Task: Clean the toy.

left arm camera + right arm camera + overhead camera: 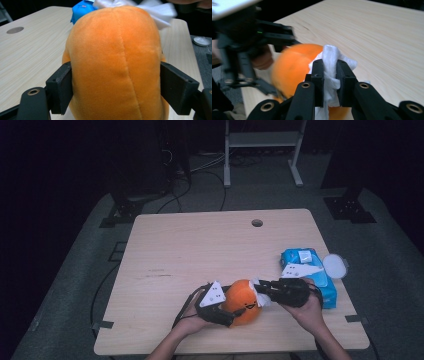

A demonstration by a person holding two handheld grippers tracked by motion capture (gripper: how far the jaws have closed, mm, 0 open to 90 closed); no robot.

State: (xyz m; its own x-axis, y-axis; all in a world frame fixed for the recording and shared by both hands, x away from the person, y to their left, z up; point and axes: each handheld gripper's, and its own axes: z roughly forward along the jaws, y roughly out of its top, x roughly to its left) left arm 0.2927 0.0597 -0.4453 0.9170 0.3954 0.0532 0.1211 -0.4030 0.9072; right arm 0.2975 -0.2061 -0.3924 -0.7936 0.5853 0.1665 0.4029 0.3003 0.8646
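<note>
Both forearms enter at the table's (165,240) near edge. Left gripper (220,312) has its jaws around one orange plush toy (243,301), pads against its flanks, apparently steadying it for wiping. Right gripper (260,287) pinches one white wipe (330,72) between nearly closed jaws and lays it against the toy's top. Toy sits near the middle of the near edge. One blue wipe pack (310,270) lies by the right edge, one white round lid (334,265) just beside it.
</note>
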